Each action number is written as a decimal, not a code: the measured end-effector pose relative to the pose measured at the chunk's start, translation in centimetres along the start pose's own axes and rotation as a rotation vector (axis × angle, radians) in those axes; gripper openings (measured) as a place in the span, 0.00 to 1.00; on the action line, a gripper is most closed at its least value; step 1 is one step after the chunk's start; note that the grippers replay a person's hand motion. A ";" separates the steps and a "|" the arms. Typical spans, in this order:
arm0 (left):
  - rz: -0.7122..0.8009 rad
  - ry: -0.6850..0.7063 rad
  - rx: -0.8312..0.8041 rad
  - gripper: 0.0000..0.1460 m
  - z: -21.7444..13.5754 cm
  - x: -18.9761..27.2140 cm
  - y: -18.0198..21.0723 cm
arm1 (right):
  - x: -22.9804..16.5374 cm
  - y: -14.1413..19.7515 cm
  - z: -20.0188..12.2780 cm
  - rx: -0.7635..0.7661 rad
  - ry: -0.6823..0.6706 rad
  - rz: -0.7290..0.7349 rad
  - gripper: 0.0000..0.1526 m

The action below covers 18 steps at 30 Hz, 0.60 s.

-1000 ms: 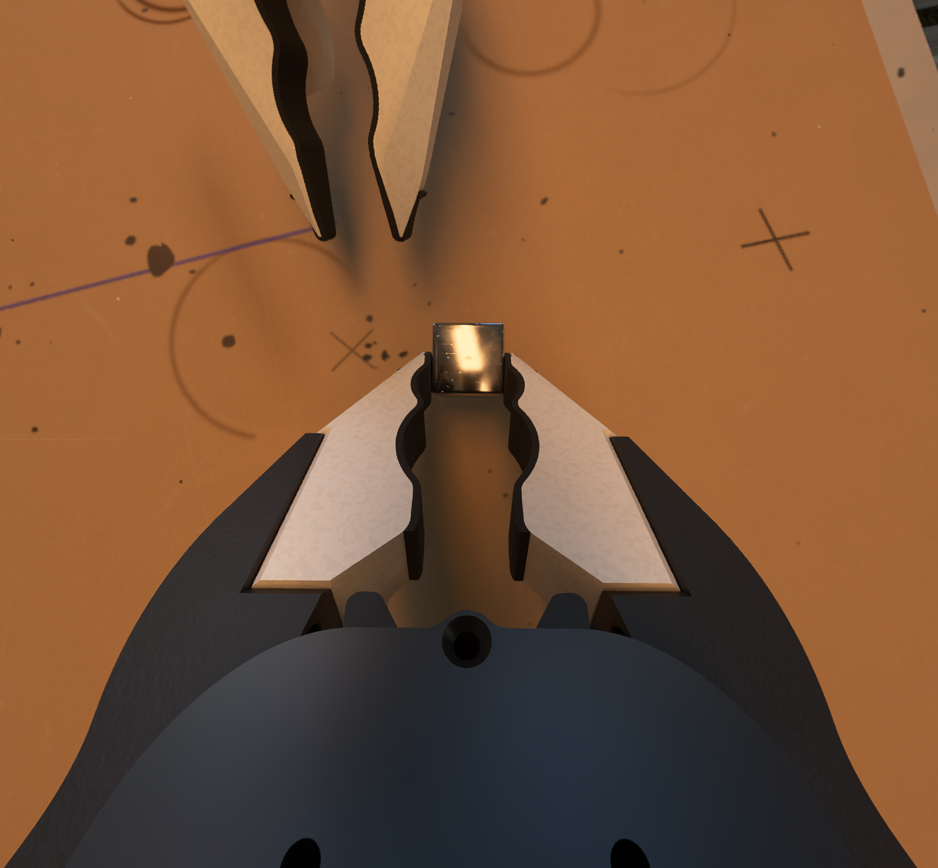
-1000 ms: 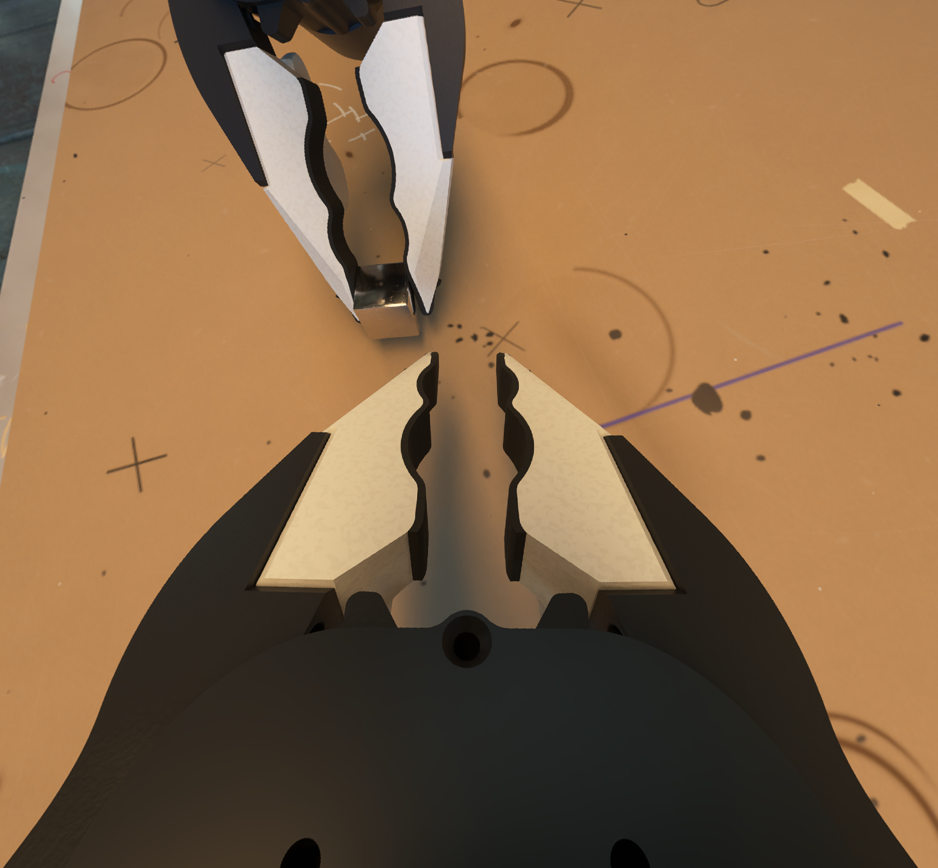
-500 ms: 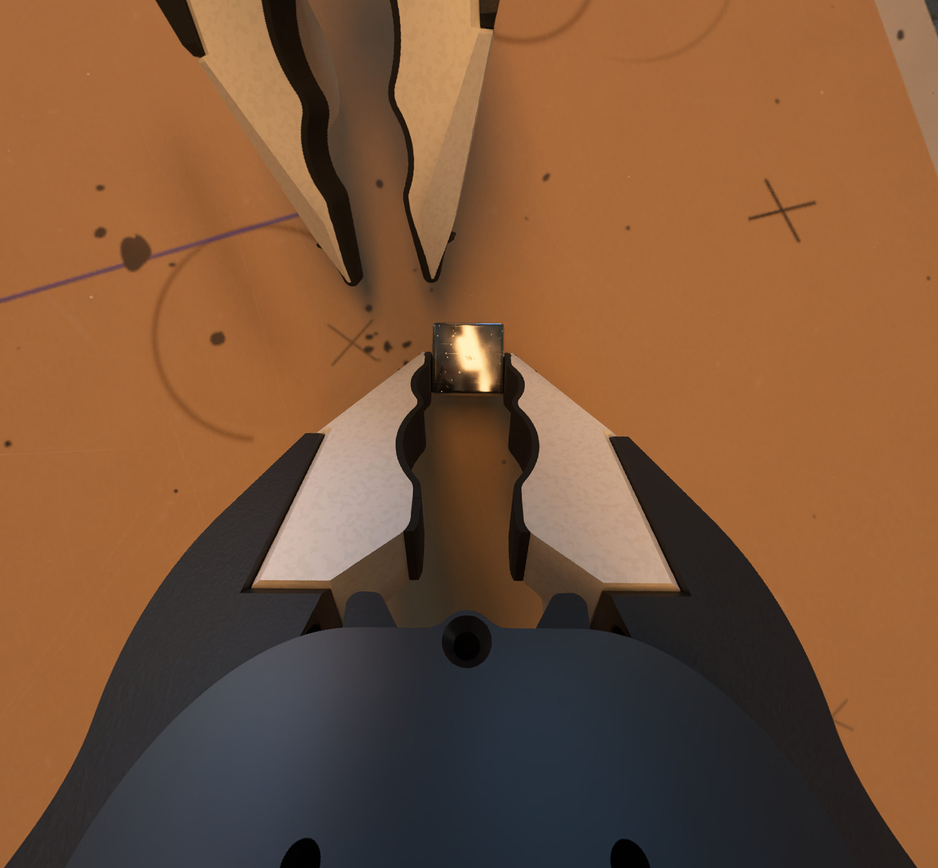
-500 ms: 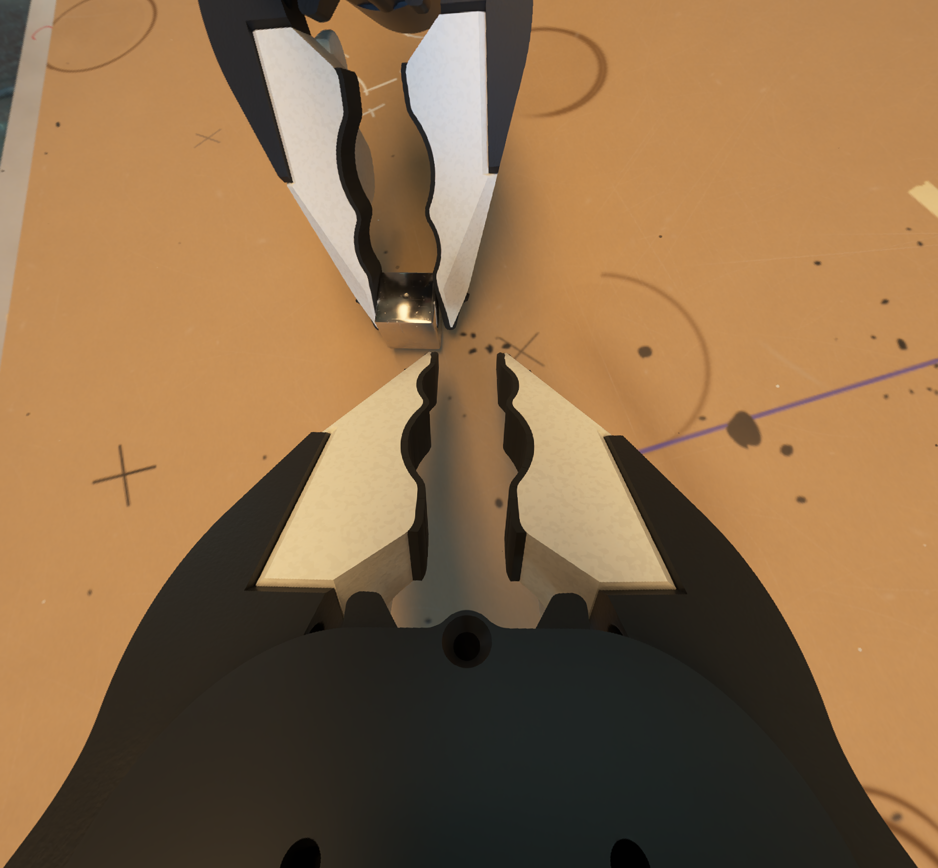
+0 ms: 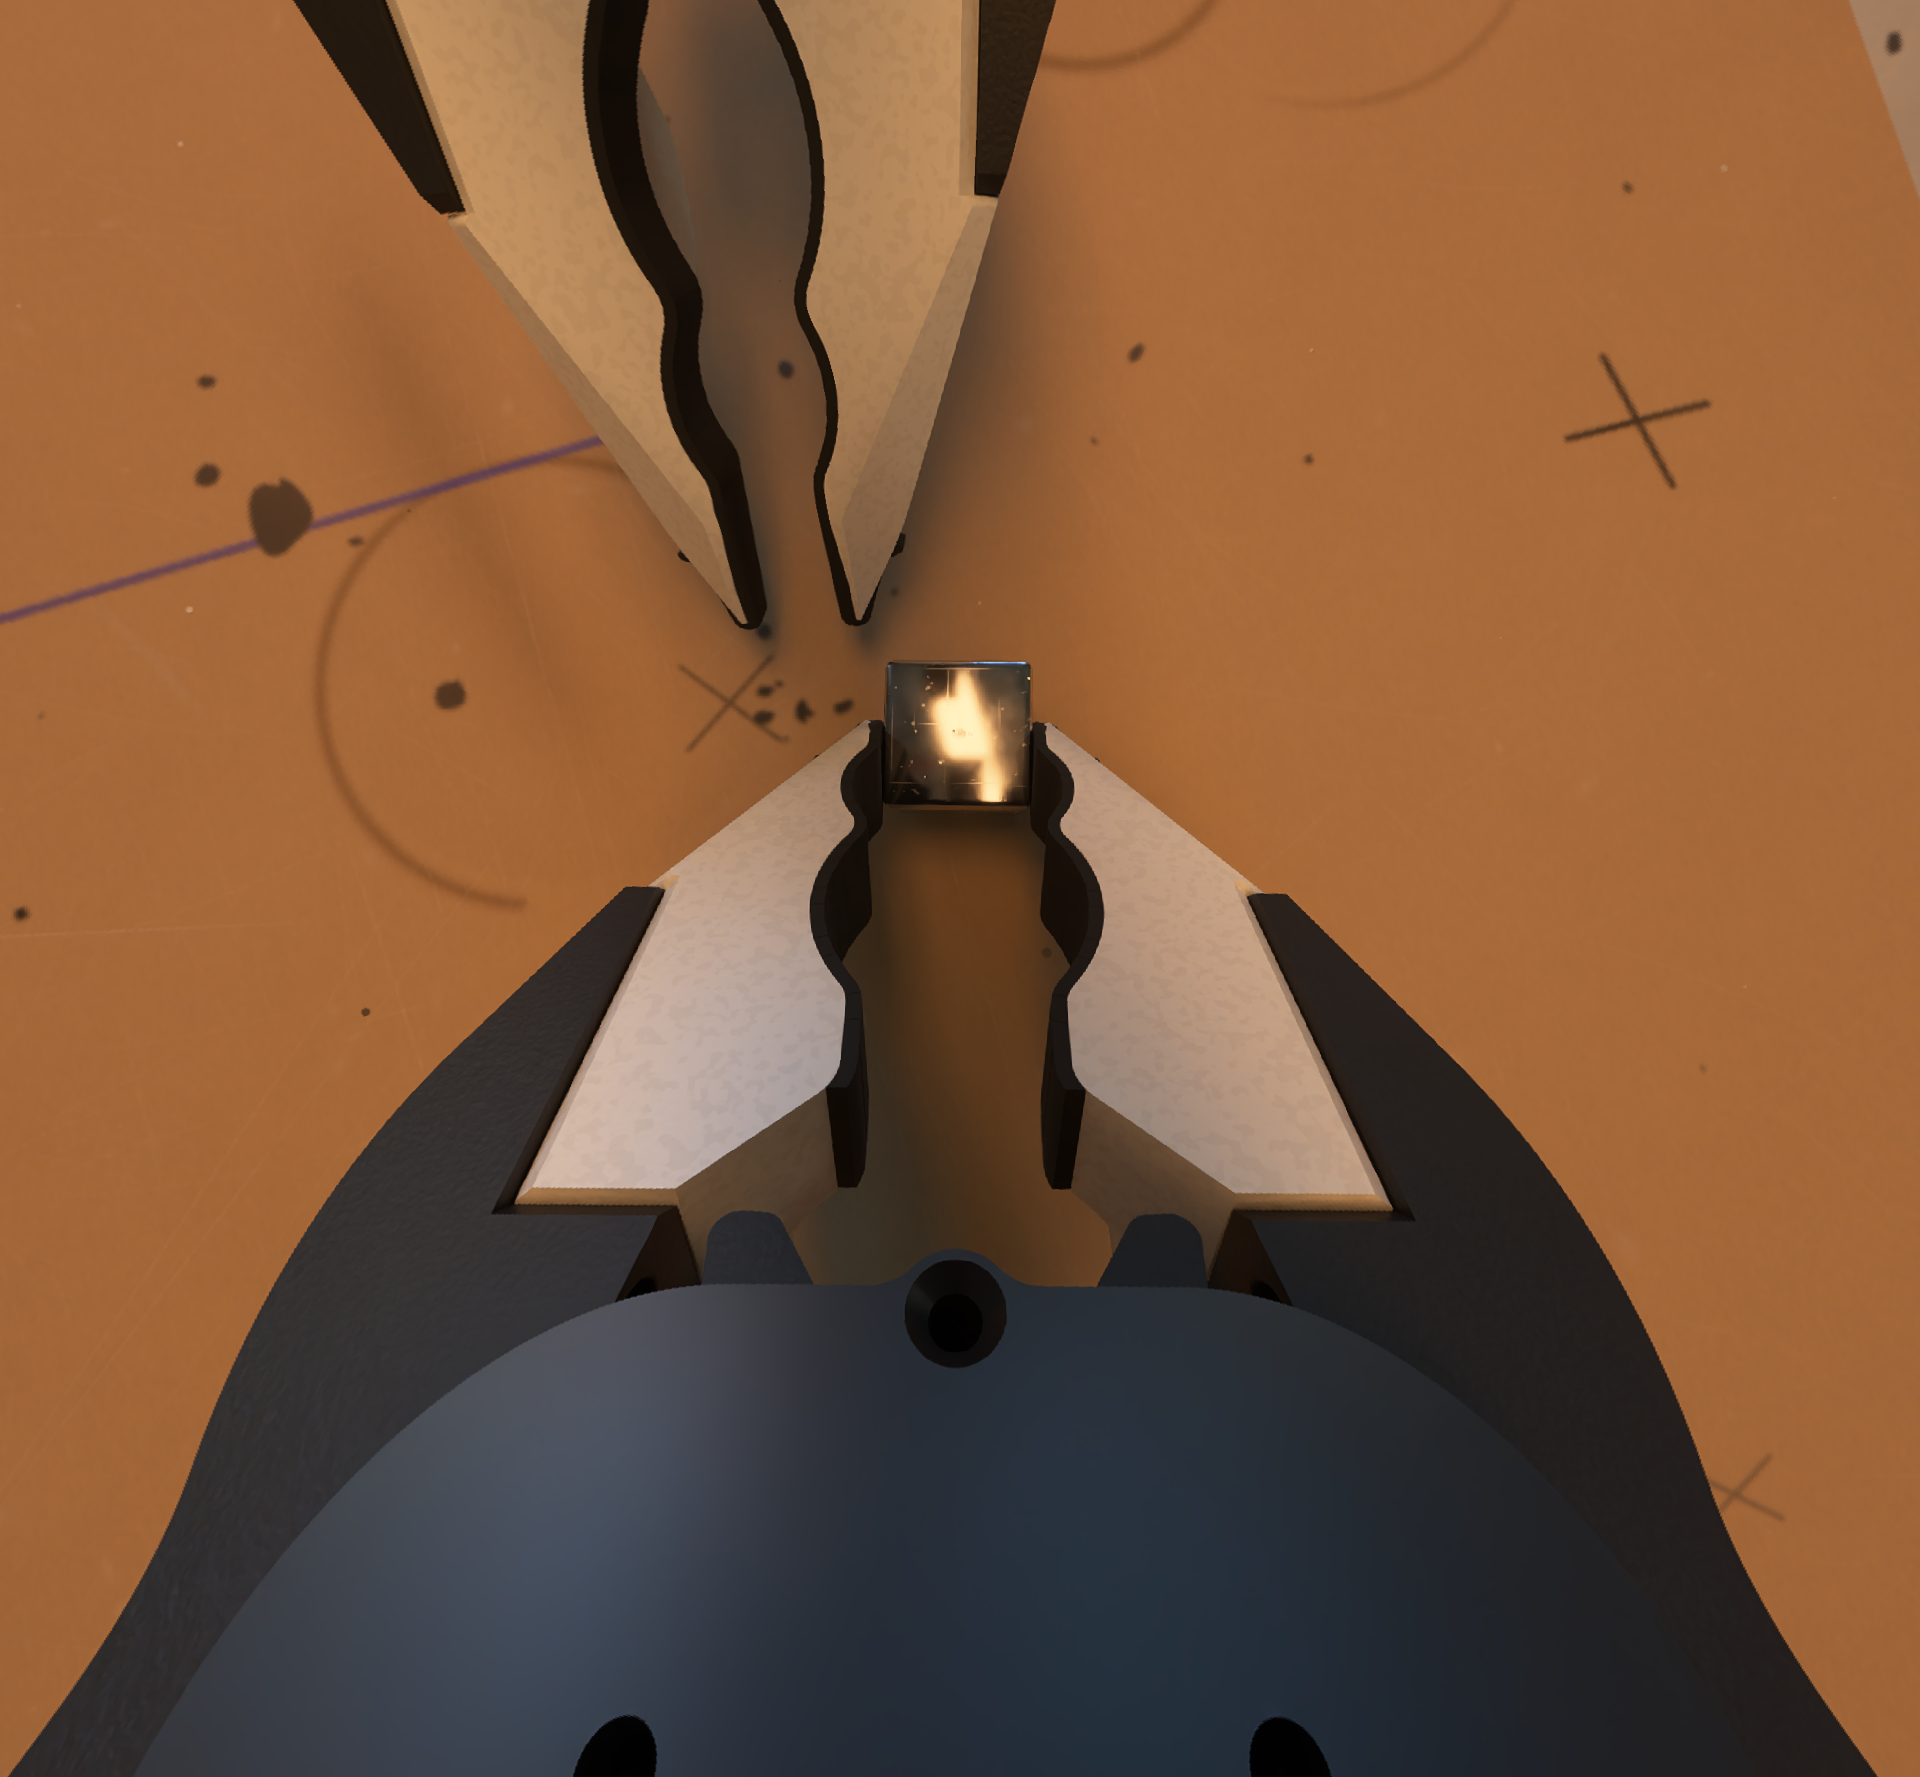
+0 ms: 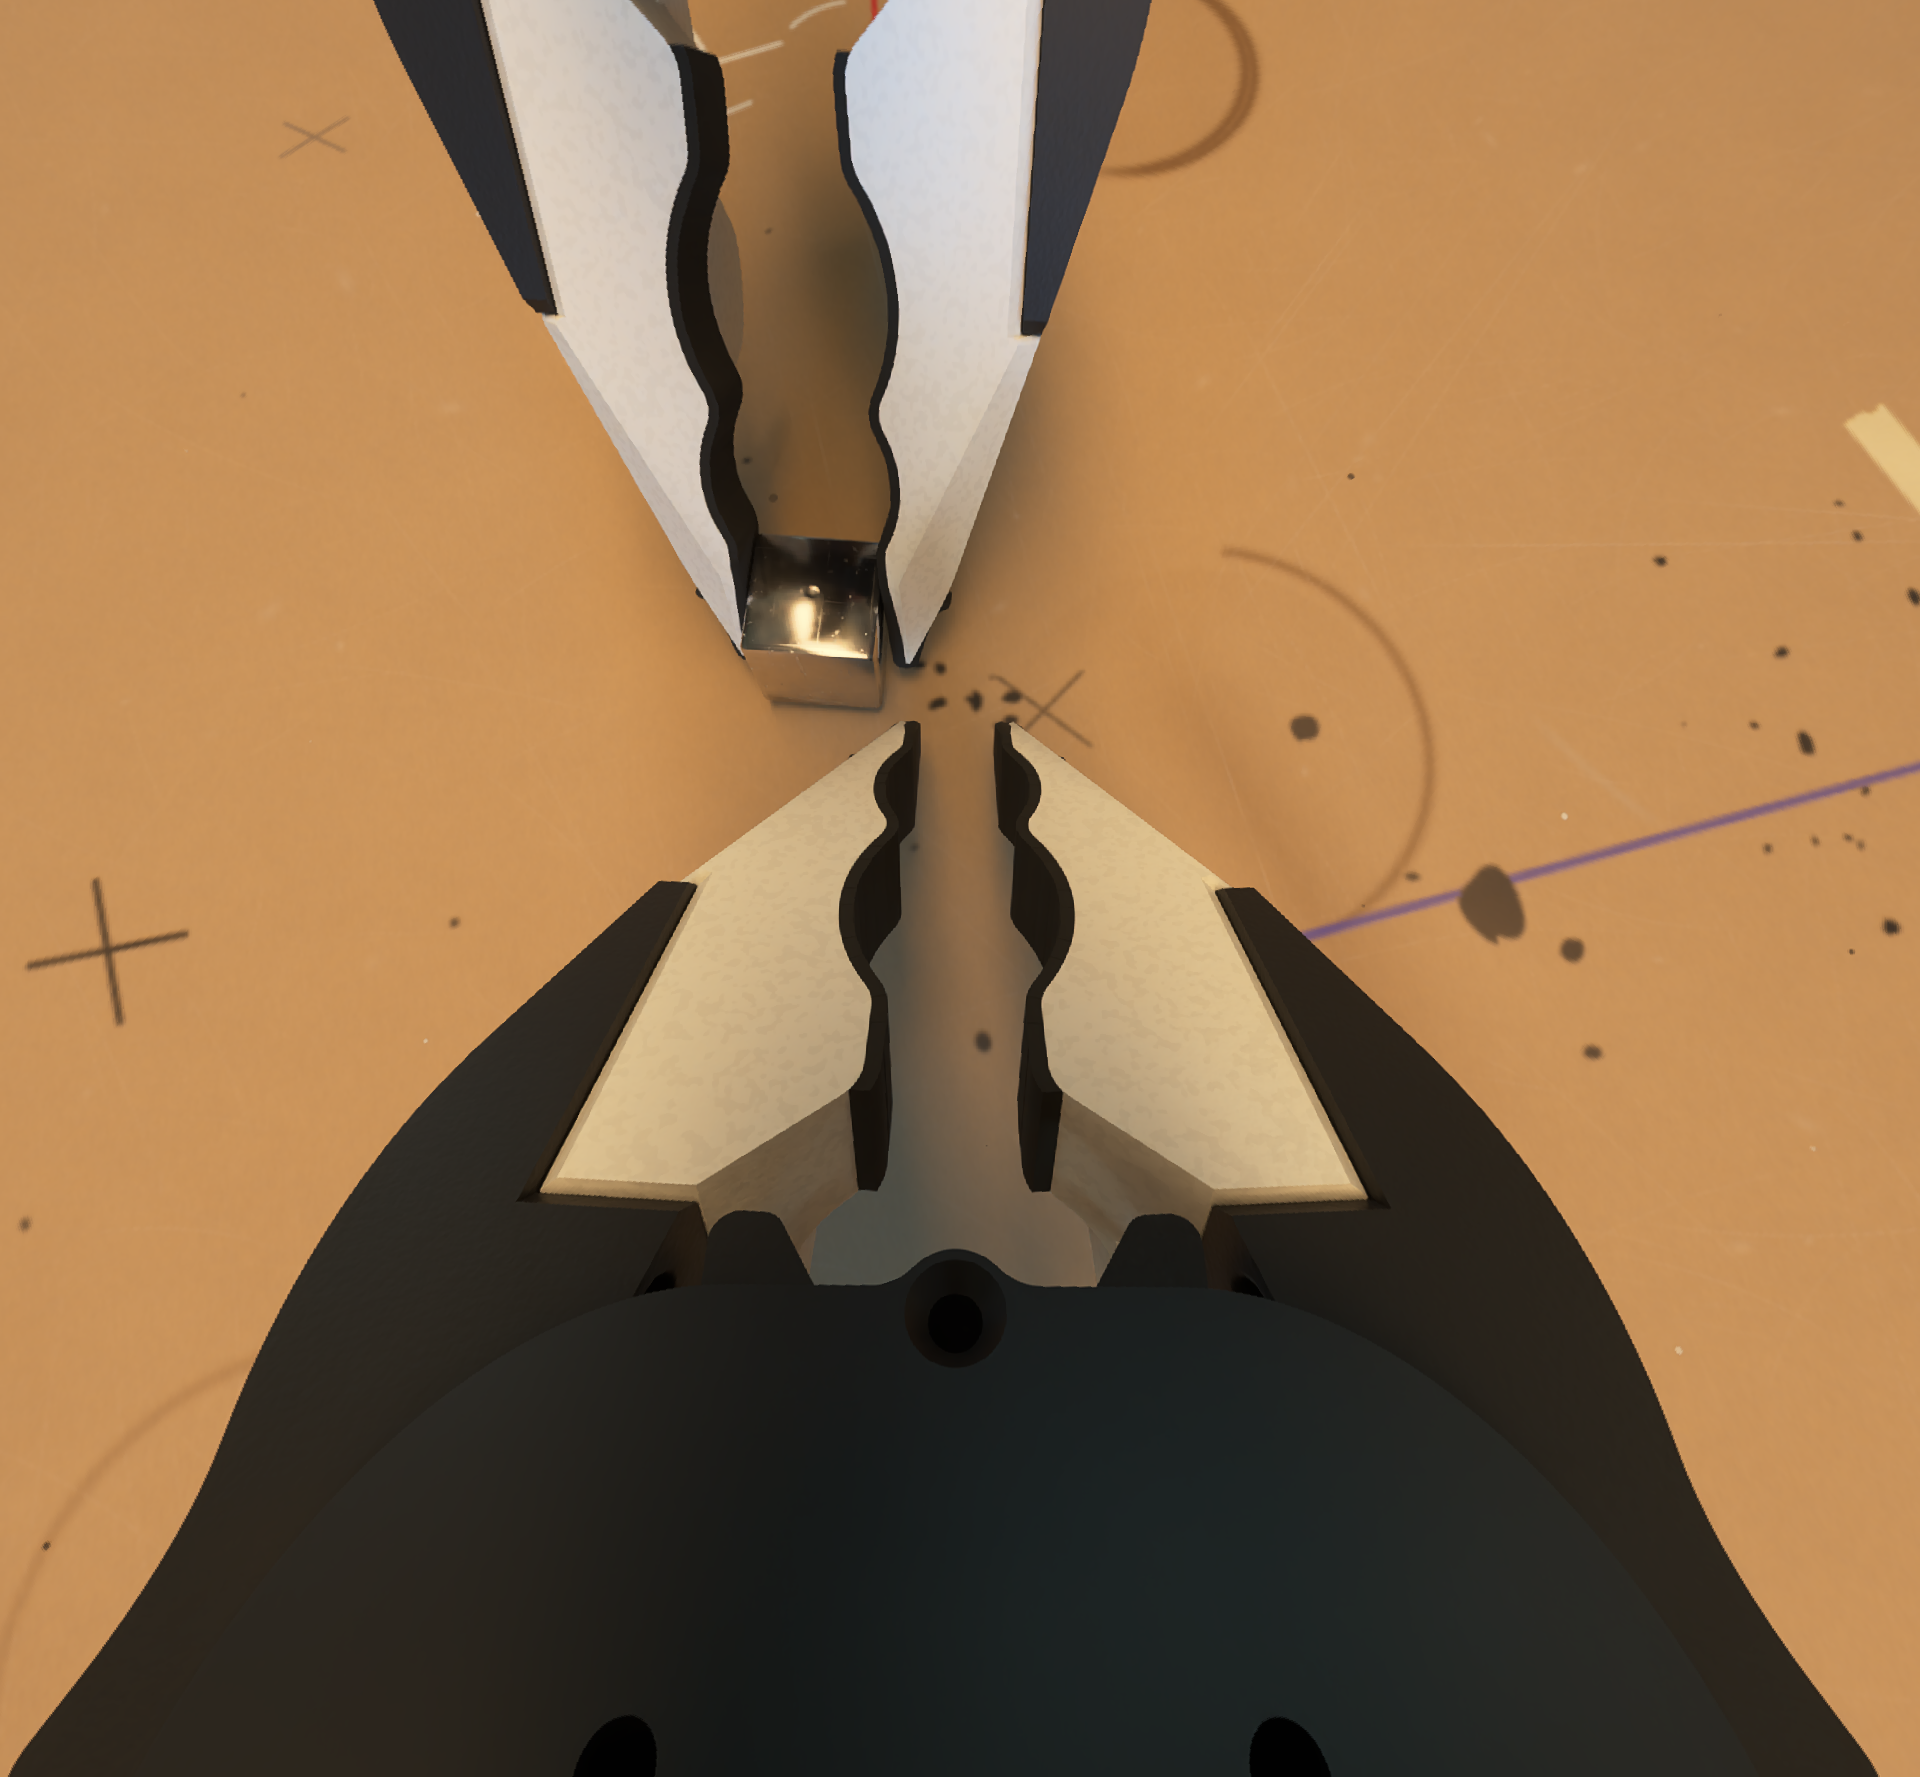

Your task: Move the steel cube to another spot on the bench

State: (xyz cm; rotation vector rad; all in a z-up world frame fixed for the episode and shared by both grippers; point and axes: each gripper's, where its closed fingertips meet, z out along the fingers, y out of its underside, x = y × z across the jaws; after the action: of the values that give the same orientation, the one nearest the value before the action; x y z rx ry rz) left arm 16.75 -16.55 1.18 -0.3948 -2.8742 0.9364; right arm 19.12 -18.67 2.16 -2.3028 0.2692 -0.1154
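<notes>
Steel cube (image 5: 957, 733) sits pinched at the tips of the left hand-held gripper (image 5: 957, 740), low over the bench (image 5: 1455, 688). Prob dense and slick (polished faces), so grip flat sides squarely. Right hand-held gripper (image 6: 957, 735) at 12 o'clock from it, empty, narrowly parted.

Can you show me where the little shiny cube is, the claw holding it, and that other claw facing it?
steel cube (image 5: 957, 733): left wrist view, its shiny top face.
left claw (image 5: 957, 761): left wrist view, midway between its tips, shut on the cube.
right claw (image 6: 956, 735): right wrist view, the empty gap between its tips.
</notes>
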 end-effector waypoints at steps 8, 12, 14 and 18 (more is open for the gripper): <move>-0.003 0.000 -0.013 0.19 -0.2 -0.1 0.3 | 0.5 0.6 0.0 -0.049 0.021 -0.013 0.03; -0.006 -0.001 -0.015 0.19 -0.3 0.0 0.5 | 0.7 0.4 0.0 -0.054 0.011 -0.023 0.01; -0.004 0.000 -0.017 0.19 -0.4 0.0 0.6 | 0.7 0.0 -0.1 -0.044 0.001 -0.034 0.00; -0.004 0.005 -0.023 0.19 -0.7 0.1 0.9 | 0.8 -1.1 0.1 -0.015 -0.042 -0.072 0.00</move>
State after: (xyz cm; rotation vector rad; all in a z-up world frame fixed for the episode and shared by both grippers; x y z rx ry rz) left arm 16.98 -15.41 1.18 -0.3930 -2.8829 0.9009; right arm 20.12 -18.07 2.86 -2.3280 0.1665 -0.1017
